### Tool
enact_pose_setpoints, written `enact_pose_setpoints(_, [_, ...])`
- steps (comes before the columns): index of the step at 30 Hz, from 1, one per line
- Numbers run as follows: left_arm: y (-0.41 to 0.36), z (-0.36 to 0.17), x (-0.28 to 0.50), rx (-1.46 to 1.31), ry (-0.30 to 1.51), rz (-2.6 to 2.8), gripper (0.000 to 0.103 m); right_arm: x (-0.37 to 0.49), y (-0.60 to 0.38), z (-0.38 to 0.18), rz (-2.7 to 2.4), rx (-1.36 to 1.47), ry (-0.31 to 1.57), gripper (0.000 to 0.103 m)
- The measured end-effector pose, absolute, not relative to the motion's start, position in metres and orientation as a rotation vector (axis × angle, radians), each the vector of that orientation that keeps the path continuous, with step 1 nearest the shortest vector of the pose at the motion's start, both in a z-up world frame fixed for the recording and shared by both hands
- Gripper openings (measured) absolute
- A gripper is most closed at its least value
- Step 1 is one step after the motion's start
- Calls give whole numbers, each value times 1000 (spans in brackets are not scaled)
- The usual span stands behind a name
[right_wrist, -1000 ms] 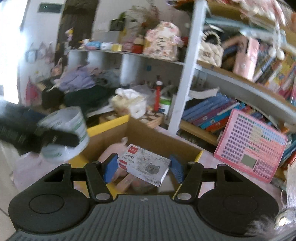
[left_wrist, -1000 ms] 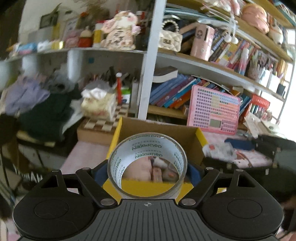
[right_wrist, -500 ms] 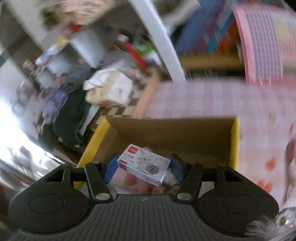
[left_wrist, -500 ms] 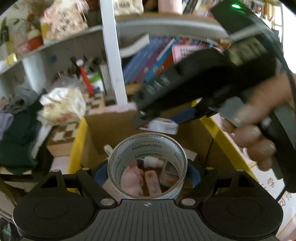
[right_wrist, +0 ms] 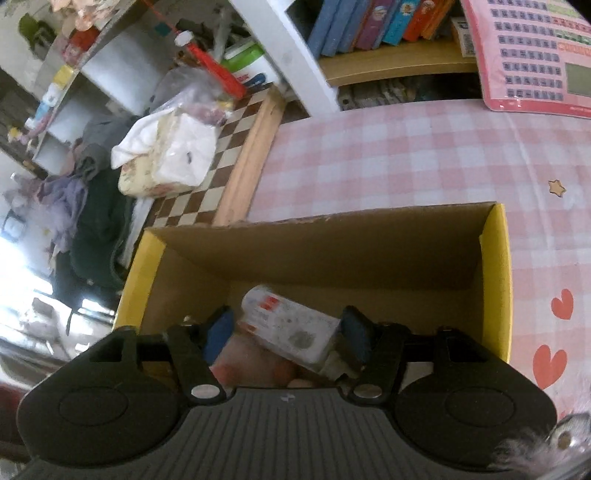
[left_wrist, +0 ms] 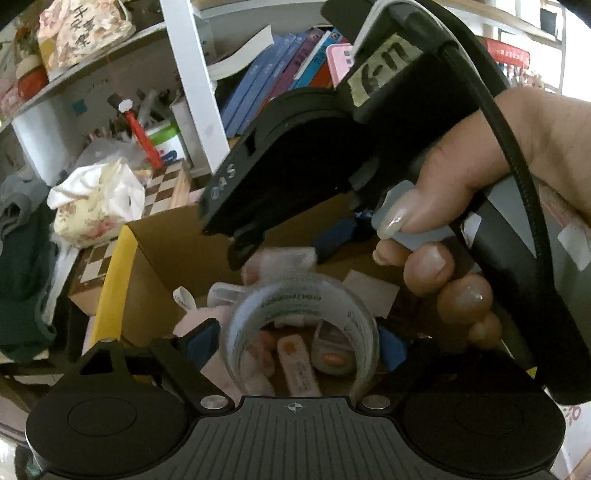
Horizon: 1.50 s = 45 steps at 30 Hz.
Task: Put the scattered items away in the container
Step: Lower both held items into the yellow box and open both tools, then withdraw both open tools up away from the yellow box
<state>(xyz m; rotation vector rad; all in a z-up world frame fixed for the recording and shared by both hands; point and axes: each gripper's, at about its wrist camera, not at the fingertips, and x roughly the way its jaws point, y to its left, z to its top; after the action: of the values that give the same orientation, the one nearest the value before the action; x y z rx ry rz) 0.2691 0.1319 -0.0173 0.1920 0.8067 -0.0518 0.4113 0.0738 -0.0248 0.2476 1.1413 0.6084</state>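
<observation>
The container is a cardboard box with yellow rims (right_wrist: 502,280), also in the left wrist view (left_wrist: 110,280). My left gripper (left_wrist: 295,343) is open; the clear tape roll (left_wrist: 303,325) is blurred between its pads, loose over the box. My right gripper (right_wrist: 288,332) is open over the box; the small white staple box (right_wrist: 291,328) is blurred and tilted between its pads, not clamped. The right gripper and the hand (left_wrist: 443,229) fill the upper right of the left wrist view. A pink plush and small items (left_wrist: 299,369) lie in the box.
The box stands on a pink checked tablecloth (right_wrist: 406,155). A chessboard (right_wrist: 221,162) with a tissue pack (right_wrist: 170,162) lies left of it. A white shelf post (right_wrist: 291,59), books (right_wrist: 369,22) and a pink keyboard toy (right_wrist: 535,55) stand behind.
Both grippers have moved over the box and tipped down into it. Both have opened, and the tape roll and the staple box have come loose and are dropping.
</observation>
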Motion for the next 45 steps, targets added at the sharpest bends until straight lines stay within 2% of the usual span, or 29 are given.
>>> enact_pose_setpoints(3, [133, -10, 260, 202, 756, -60, 95, 405, 70, -15, 627, 233, 1096, 73])
enact_pose_setpoints(12, [141, 16, 229, 161, 638, -28, 95, 369, 45, 29, 644, 247, 953, 75])
enact_pose_setpoints(28, [161, 72, 125, 111, 457, 55, 100, 255, -8, 90, 567, 140, 668, 80])
enact_pose_setpoints(37, [169, 71, 73, 59, 439, 117, 103, 165, -40, 94, 457, 0, 467, 87])
enact_pose_setpoints(45, [159, 38, 35, -9, 524, 125, 103, 93, -51, 56, 375, -119, 415, 92])
